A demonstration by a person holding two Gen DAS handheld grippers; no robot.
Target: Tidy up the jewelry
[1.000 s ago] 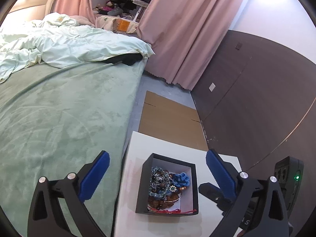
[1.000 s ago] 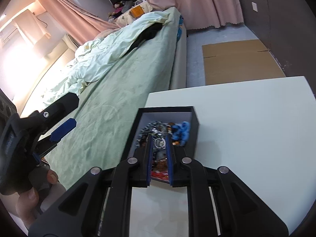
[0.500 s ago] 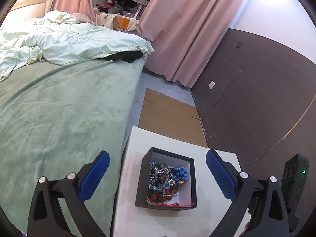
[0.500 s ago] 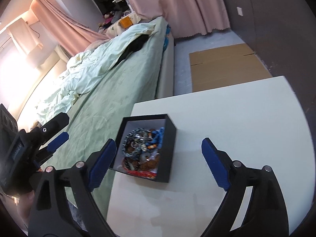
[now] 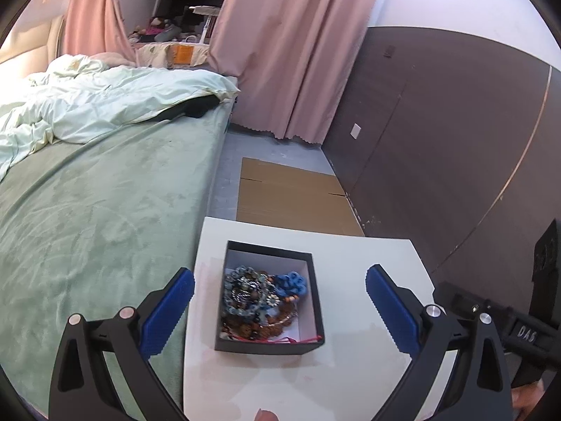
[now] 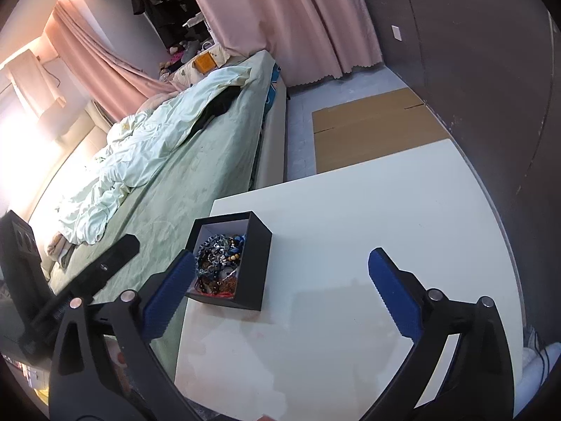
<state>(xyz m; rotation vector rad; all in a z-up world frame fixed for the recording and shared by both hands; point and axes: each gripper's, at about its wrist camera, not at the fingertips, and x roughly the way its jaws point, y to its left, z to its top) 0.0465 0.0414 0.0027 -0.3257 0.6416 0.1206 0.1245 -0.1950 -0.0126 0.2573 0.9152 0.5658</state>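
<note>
A black open box [image 5: 268, 346] with a white lining stands on the white table [image 5: 368, 256] near its left edge. It holds a heap of beaded jewelry [image 5: 261, 298], blue, grey and brown. My left gripper [image 5: 280, 312] is open, above and behind the box, empty. In the right wrist view the box [image 6: 256, 266] and the jewelry [image 6: 219, 256] sit left of centre. My right gripper [image 6: 284, 294] is open and empty above the table, to the right of the box.
A bed with a green cover [image 5: 87, 217] and pale duvet [image 5: 105, 101] borders the table's left side. Flat cardboard [image 5: 291, 196] lies on the floor beyond. A dark wall panel [image 5: 438, 147] runs along the right. Pink curtains [image 5: 287, 42] hang behind.
My right gripper was shut over the jewelry in the box; it has opened, drawn back and moved right, empty. My left gripper has lifted slightly and stayed open.
</note>
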